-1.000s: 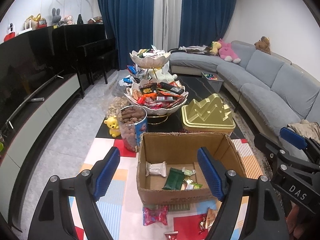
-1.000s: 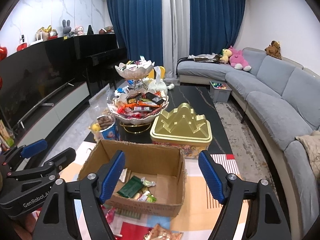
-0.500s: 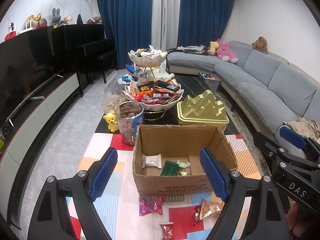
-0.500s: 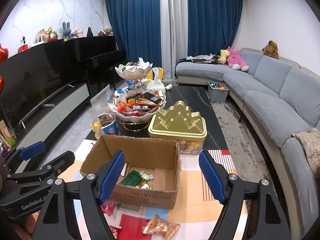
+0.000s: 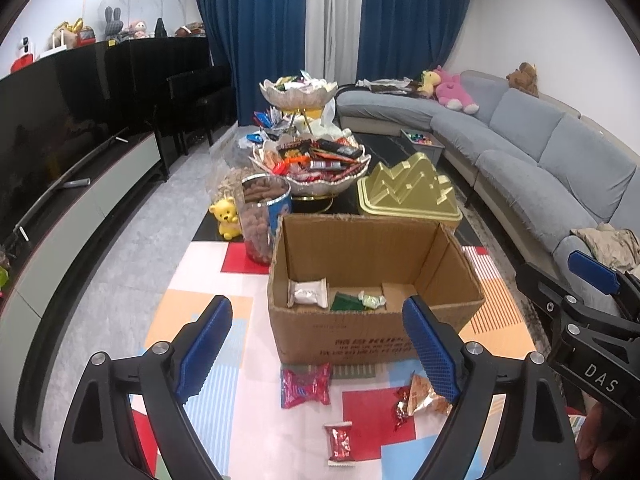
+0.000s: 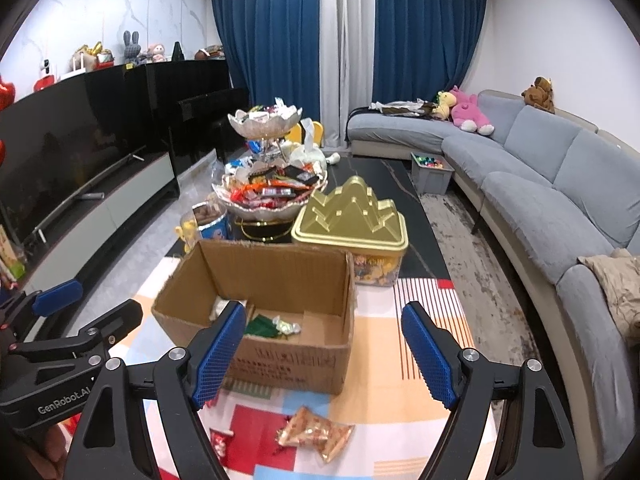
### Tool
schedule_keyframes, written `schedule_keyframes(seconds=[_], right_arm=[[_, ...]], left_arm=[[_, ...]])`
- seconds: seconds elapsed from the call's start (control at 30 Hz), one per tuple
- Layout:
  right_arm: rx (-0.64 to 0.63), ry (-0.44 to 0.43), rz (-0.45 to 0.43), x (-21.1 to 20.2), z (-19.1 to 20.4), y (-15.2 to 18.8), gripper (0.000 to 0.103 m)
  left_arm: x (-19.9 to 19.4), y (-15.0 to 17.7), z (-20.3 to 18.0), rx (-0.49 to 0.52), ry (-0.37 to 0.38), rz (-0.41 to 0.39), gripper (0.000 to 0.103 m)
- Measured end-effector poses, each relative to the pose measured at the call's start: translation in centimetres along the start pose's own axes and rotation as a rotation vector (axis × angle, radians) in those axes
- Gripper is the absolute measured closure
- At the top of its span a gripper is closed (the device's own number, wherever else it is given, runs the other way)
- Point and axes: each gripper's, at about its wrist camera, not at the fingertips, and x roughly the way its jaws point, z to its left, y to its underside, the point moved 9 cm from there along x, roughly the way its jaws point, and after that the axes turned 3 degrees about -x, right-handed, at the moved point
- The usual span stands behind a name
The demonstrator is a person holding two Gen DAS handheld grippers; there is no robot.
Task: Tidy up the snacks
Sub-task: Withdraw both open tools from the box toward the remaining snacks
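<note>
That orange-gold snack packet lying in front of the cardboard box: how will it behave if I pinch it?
The orange-gold packet looks crinkled and puffy, so it will likely crush and flex rather than stay stiff. Its glossy foil may slip between the pads. It lies flat on the patterned mat, so it probably won't roll; being small, it's probably light.

A cardboard box (image 5: 376, 280) sat on a patterned mat (image 5: 208, 280) covering the bench's near end. Inside the box lay a few wrapped snacks (image 5: 307, 293). In front of the box, loose snack packets (image 5: 306, 385) lay on the mat. Behind the box stood a jar of nuts (image 5: 262, 216) to the left, a lidded tin (image 5: 408, 192) to the right, and a two-tier snack stand (image 5: 308, 160) between them, farther back. A sofa (image 5: 560, 160) ran along the right.
</note>
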Motion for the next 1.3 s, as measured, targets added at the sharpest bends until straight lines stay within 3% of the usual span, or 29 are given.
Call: schedule_keyframes(seconds=[1.3], right_arm=[[0.120, -0.016, 0.314, 7.3, -0.7, 14.7, 0.022]], left_arm=[[5.6, 14.0, 0.2, -0.009, -0.013, 0.173, 0.016]])
